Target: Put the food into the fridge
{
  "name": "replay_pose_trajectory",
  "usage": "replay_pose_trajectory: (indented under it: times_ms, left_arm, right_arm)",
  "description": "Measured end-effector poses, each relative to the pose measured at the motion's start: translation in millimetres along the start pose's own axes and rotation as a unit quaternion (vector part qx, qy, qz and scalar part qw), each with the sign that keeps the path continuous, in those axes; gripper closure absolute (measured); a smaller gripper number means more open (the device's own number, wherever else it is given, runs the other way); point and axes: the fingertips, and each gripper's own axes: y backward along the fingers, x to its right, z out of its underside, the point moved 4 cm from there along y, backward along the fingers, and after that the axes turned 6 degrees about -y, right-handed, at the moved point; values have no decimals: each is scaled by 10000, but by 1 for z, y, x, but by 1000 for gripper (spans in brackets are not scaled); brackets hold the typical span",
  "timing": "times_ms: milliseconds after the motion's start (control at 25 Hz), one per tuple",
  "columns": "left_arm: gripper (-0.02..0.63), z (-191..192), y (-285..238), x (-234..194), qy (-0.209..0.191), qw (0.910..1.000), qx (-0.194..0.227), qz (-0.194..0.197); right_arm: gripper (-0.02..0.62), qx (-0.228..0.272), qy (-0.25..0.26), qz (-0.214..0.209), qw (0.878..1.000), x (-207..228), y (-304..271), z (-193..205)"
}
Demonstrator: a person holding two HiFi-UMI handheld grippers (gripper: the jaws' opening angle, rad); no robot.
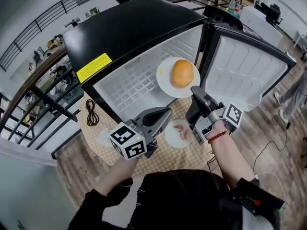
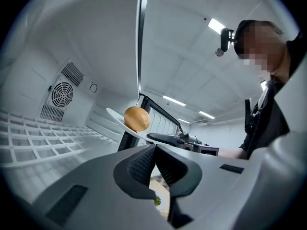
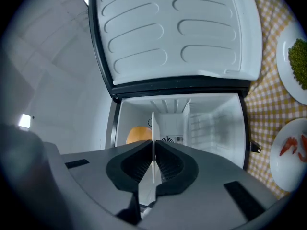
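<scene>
My right gripper is shut on the rim of a white plate that carries a round orange bun, held level at the mouth of the open black mini fridge. In the right gripper view the plate's edge stands pinched between the jaws, the bun to its left, the white fridge interior behind. My left gripper hangs lower left of the plate, shut with nothing in it. In the left gripper view the bun on its plate floats beyond those closed jaws.
The fridge door stands swung open to the right. On the checked cloth below lie a plate of red food and, in the right gripper view, a plate of green food. A black cable lies left of the fridge.
</scene>
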Motion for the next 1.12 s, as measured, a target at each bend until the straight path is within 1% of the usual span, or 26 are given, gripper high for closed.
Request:
replay_pose_trajectory:
  times_ms: [160, 280, 440, 560, 680, 800, 920, 1120]
  left_arm:
    - [592, -1, -12, -9, 101, 9998, -30, -183]
    - [592, 2, -17, -16, 12, 9992, -132, -364]
    - [593, 9, -20, -25, 147, 9972, -58, -727]
    - [592, 9, -23, -35, 135, 9958, -36, -901]
    - [592, 10, -26, -42, 157, 9953, 1, -955]
    - [592, 11, -31, -48, 115, 9958, -31, -912]
    - [592, 13, -37, -53, 123, 9956, -77, -923]
    - [592, 12, -40, -64, 262, 9944, 17, -1019]
  right_arm:
    - [568, 4, 19, 363, 9993, 11, -17, -11]
    - [568, -43, 142, 596, 9981, 17, -31, -17]
    - [568, -60, 31, 691, 9976, 23, -42, -26]
    - [568, -70, -91, 661, 9977, 27, -53, -29]
    - [568, -71, -151, 672, 9976, 33, -59, -28]
    - [568, -97, -145, 726, 9972, 40, -65, -24]
    - [568, -58, -57, 837, 9965, 49, -69, -25]
    - [568, -11, 145, 1064, 9942, 59, -82, -30]
